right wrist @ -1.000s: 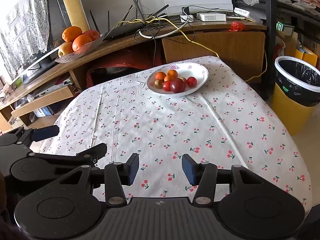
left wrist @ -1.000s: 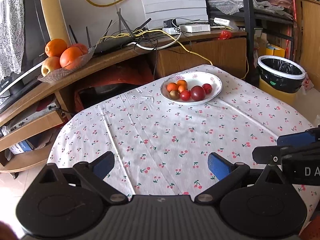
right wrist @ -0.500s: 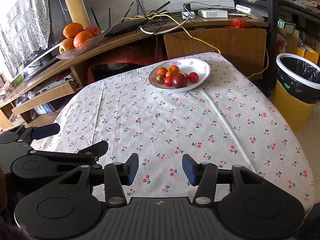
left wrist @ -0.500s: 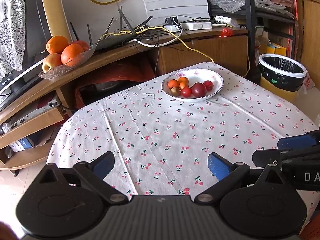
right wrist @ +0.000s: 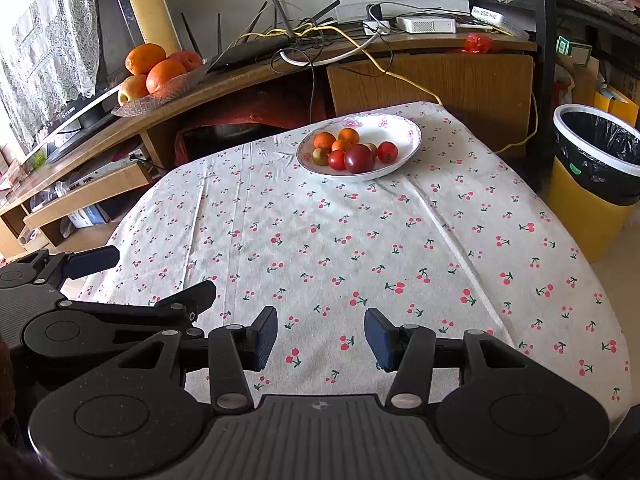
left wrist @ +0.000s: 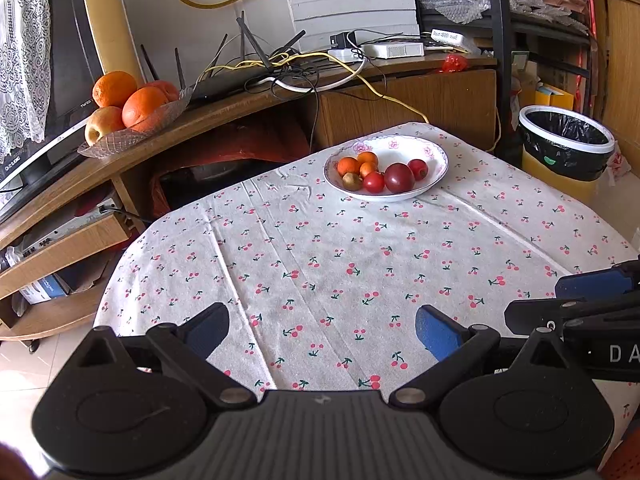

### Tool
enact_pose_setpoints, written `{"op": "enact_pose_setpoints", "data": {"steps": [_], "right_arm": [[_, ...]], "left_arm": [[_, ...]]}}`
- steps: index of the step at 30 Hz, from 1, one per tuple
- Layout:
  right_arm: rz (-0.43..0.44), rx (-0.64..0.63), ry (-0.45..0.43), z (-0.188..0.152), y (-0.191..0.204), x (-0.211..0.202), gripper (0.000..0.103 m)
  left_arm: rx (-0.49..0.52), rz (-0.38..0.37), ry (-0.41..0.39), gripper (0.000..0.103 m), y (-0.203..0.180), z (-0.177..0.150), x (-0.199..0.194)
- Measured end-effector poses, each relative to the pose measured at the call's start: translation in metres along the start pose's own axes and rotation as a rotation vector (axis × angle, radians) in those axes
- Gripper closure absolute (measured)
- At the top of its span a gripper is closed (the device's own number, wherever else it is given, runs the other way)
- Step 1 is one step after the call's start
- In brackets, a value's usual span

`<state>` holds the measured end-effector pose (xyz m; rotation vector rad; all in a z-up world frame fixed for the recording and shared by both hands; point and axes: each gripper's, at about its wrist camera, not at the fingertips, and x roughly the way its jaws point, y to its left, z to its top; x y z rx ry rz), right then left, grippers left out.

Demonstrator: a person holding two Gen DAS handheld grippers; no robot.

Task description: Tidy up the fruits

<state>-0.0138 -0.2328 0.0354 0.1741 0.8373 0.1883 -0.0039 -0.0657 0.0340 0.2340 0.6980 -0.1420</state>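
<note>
Two grippers hover low over the near edge of the table, side by side and well short of any fruit. On the left gripper (left wrist: 322,330) the jaws stand wide apart with nothing between them; on the right gripper (right wrist: 320,338) they are parted more narrowly, likewise empty. Bare cherry-print tablecloth (left wrist: 340,256) fills the middle ground, with no loose fruit on it. At the far end sits the white plate (left wrist: 434,174), and the small fruits (left wrist: 380,172) are gathered inside it in one cluster, touching each other. This arrangement fits either fruit already collected or fruit awaiting sorting; the frames do not settle which. Beyond, a glass dish of oranges (left wrist: 132,98) rests on the wooden shelf.
</note>
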Motion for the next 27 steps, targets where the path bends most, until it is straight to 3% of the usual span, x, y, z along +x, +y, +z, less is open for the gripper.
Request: {"op": "enact_pose_setpoints", "data": {"steps": [27], "right_arm": [[-0.005, 0.001, -0.001, -0.0027, -0.0011, 0.0030, 0.056]], "left_arm": [[0.011, 0.011, -0.008, 0.000, -0.0010, -0.0052, 0.0019]]}}
